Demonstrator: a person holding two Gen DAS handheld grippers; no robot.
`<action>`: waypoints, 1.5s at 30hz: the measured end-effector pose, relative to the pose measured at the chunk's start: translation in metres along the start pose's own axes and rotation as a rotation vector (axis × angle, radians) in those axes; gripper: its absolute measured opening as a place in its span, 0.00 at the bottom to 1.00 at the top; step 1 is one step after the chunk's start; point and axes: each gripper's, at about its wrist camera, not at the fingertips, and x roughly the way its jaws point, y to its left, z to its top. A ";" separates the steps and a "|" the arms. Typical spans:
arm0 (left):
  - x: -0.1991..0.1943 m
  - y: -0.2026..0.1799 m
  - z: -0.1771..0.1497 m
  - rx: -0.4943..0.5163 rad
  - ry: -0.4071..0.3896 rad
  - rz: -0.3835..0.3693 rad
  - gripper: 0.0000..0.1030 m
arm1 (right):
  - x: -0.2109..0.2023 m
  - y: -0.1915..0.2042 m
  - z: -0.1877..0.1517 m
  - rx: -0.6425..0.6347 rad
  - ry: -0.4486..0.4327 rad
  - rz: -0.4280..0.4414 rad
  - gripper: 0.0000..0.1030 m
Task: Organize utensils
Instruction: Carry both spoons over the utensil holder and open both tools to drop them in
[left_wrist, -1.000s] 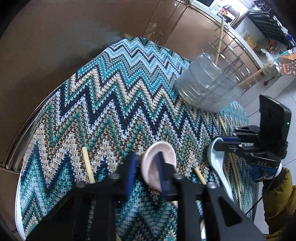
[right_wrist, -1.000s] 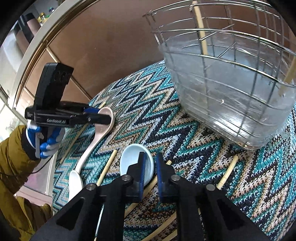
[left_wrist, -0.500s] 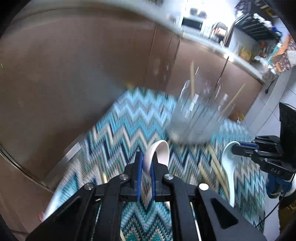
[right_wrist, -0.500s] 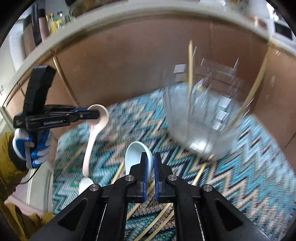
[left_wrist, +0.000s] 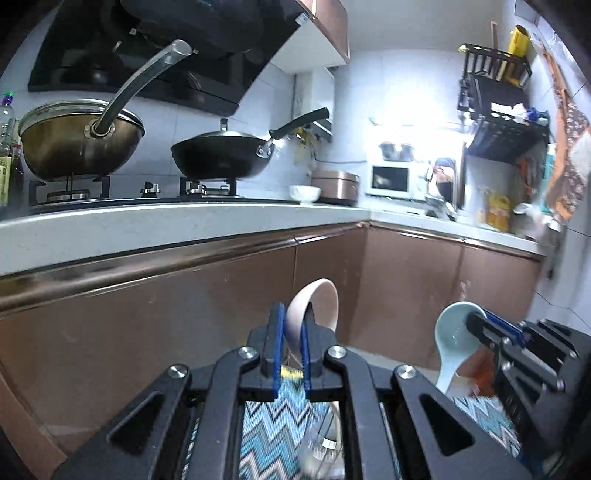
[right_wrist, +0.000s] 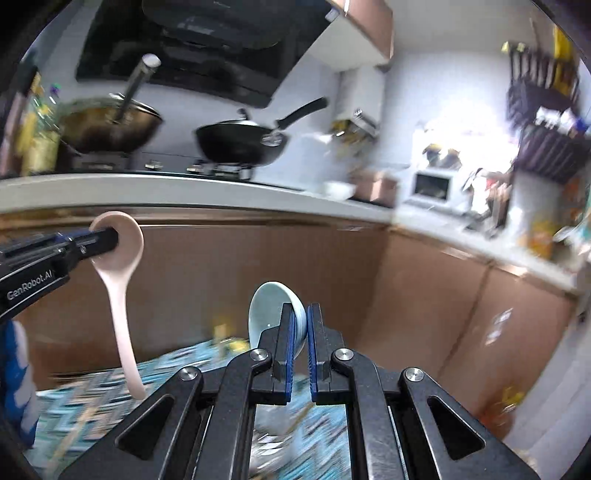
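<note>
The zigzag cloth (right_wrist: 92, 391) below is blurred, and what lies on it cannot be made out. The left gripper (left_wrist: 292, 325) pinches the pink spoon (right_wrist: 120, 266) by its bowl, handle hanging down. The right gripper (right_wrist: 300, 325) pinches the blue spoon (left_wrist: 452, 339) likewise. Both hang apart in open air before the brown cabinets (left_wrist: 184, 302).

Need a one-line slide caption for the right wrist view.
Right hand-held gripper grips a pale blue spoon; left hand-held gripper holds a pink spoon.

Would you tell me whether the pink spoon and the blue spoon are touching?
Apart. The right wrist view shows the pink spoon hanging well left of the blue spoon.
</note>
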 end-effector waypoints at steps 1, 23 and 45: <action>0.008 -0.005 -0.003 -0.001 -0.009 0.019 0.07 | 0.007 0.002 -0.002 -0.011 -0.011 -0.034 0.06; 0.054 -0.031 -0.079 0.005 0.049 0.058 0.22 | 0.039 0.026 -0.062 -0.082 0.013 -0.112 0.34; -0.080 -0.011 -0.040 0.078 0.053 0.165 0.46 | -0.059 0.024 -0.025 -0.014 0.005 -0.036 0.45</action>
